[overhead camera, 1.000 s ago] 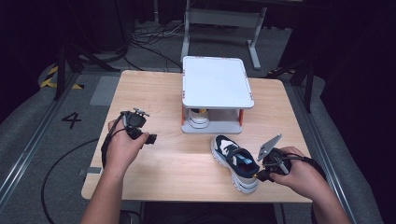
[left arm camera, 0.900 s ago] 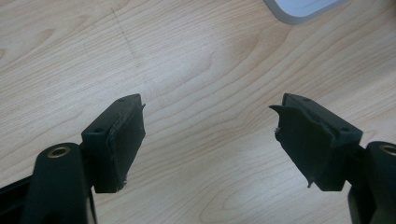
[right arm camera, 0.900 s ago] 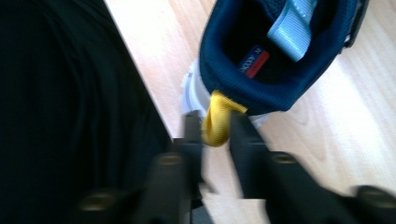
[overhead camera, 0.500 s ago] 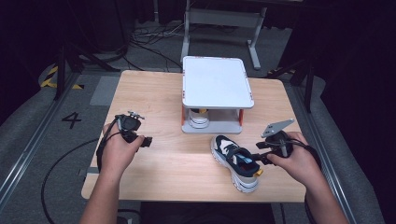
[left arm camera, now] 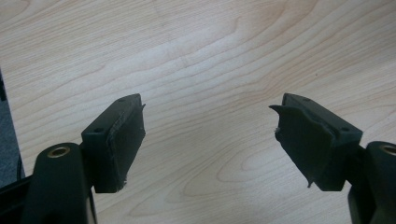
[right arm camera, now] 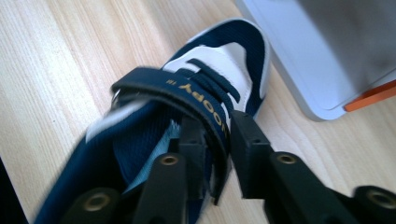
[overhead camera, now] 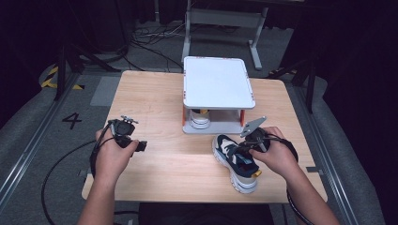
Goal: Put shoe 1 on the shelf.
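Wooden table (overhead camera: pixel 155 93) on a dark floor, one shoe out and one tucked away.

Near the table's front right lies a navy-and-white sneaker (overhead camera: pixel 234 161), toe toward the white two-level stand (overhead camera: pixel 218 86) just behind it (a second shoe (overhead camera: pixel 199 119) sits on the stand's lower shelf). The right gripper (right arm camera: pixel 215 140) has just been closing, and its jaws now pinch the sneaker's navy strap (right arm camera: pixel 187 93) at the shoe's side, one jaw inside the opening. Over bare wood at the front left, the left gripper (left arm camera: pixel 208 135) stands wide apart, holding nothing.
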The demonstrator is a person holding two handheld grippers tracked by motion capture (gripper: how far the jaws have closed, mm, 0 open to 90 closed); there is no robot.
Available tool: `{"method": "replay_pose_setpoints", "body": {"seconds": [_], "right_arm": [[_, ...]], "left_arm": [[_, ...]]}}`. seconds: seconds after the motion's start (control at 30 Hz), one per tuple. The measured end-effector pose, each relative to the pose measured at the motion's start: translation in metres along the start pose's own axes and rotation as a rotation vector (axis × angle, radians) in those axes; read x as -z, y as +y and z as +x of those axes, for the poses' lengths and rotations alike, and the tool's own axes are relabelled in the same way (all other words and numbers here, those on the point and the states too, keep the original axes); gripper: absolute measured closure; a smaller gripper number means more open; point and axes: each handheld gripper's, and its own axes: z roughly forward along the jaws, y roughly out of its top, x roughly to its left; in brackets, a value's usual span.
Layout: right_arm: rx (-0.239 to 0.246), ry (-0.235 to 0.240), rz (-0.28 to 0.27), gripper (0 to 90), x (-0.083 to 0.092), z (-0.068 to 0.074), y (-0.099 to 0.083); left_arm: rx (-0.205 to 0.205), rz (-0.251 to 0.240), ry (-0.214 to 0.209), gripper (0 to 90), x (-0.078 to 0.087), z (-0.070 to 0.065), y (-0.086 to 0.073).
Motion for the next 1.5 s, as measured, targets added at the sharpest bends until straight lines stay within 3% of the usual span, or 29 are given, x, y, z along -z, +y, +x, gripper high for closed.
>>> {"method": "replay_pose_setpoints", "body": {"seconds": [0.1, 0.27, 0.43, 0.57, 0.73, 0.83, 0.87, 0.93, 1.0, 1.13, 1.2, 1.3, 1.37, 1.4, 1.47, 1.5], "right_arm": [[-0.031, -0.009, -0.031, 79.1, 0.005, -0.005, 0.002], [-0.072, -0.075, -0.076, 80.0, 0.009, -0.018, 0.016], [-0.112, -0.188, -0.055, 79.4, 0.000, -0.034, 0.036], [-0.114, -0.244, -0.038, 79.3, -0.014, -0.048, 0.049], [-0.120, -0.264, -0.039, 77.2, -0.029, -0.052, 0.054], [-0.111, -0.221, -0.046, 69.8, -0.027, -0.052, 0.052], [-0.117, -0.195, -0.065, 63.9, -0.026, -0.051, 0.051], [-0.146, -0.211, -0.130, 47.8, -0.019, -0.047, 0.046], [-0.153, -0.234, -0.176, 47.1, -0.007, -0.043, 0.041], [-0.192, -0.212, -0.262, 39.2, 0.019, -0.030, 0.025], [-0.207, -0.204, -0.280, 36.0, 0.031, -0.020, 0.017], [-0.230, -0.179, -0.274, 29.4, 0.041, -0.005, 0.003], [-0.227, -0.165, -0.229, 17.8, 0.041, 0.002, -0.004], [-0.228, -0.174, -0.214, 16.4, 0.041, 0.006, -0.007], [-0.320, -0.194, -0.204, 20.2, 0.040, 0.012, -0.013], [-0.314, -0.189, -0.180, 23.5, 0.040, 0.015, -0.016]], "left_arm": [[0.007, 0.001, 0.002, 24.0, 0.001, 0.001, -0.003], [0.028, 0.002, 0.010, 24.0, 0.003, 0.006, -0.010], [0.041, -0.005, 0.014, 24.0, 0.005, 0.009, -0.012], [0.031, -0.001, 0.008, 24.0, 0.004, 0.008, -0.010], [0.026, -0.006, 0.002, 24.0, 0.003, 0.009, -0.008], [0.023, -0.005, 0.000, 24.0, 0.003, 0.008, -0.006], [0.020, -0.007, -0.002, 23.9, 0.003, 0.008, -0.005], [0.017, -0.009, -0.006, 23.9, 0.002, 0.007, -0.003], [0.007, -0.005, -0.008, 23.9, 0.001, 0.006, -0.001], [-0.004, 0.000, -0.012, 23.9, -0.002, 0.002, 0.004], [-0.011, 0.006, -0.021, 23.8, -0.005, 0.001, 0.006], [-0.028, 0.007, -0.021, 23.7, -0.007, -0.002, 0.010], [-0.033, 0.008, -0.027, 23.7, -0.008, -0.004, 0.013], [-0.033, 0.005, -0.025, 23.6, -0.008, -0.005, 0.014], [-0.045, 0.005, -0.034, 23.5, -0.009, -0.006, 0.016], [-0.042, 0.005, -0.031, 23.5, -0.010, -0.007, 0.017]]}}
